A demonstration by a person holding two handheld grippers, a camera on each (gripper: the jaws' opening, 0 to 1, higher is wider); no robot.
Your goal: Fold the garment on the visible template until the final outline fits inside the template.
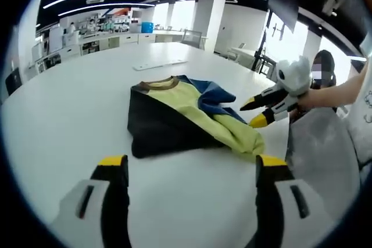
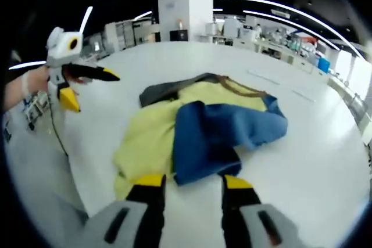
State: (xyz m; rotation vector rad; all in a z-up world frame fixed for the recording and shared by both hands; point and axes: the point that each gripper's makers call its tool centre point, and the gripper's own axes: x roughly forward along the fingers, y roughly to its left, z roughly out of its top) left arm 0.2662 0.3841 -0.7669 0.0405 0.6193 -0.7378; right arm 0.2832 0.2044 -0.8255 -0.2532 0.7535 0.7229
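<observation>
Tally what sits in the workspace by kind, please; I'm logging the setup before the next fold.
Garment (yellow, blue and black, part folded): 1
Handheld grippers: 2, the left gripper and the right gripper, both with jaws open
White table: 1
Flat white strip lying beyond the garment: 1
Total: 5

The left gripper point(image 1: 192, 169) hangs with jaws spread wide, while the right gripper point(image 2: 189, 185), held in a hand point(image 1: 314, 98) at the right, has its jaws parted and gripping nothing.
</observation>
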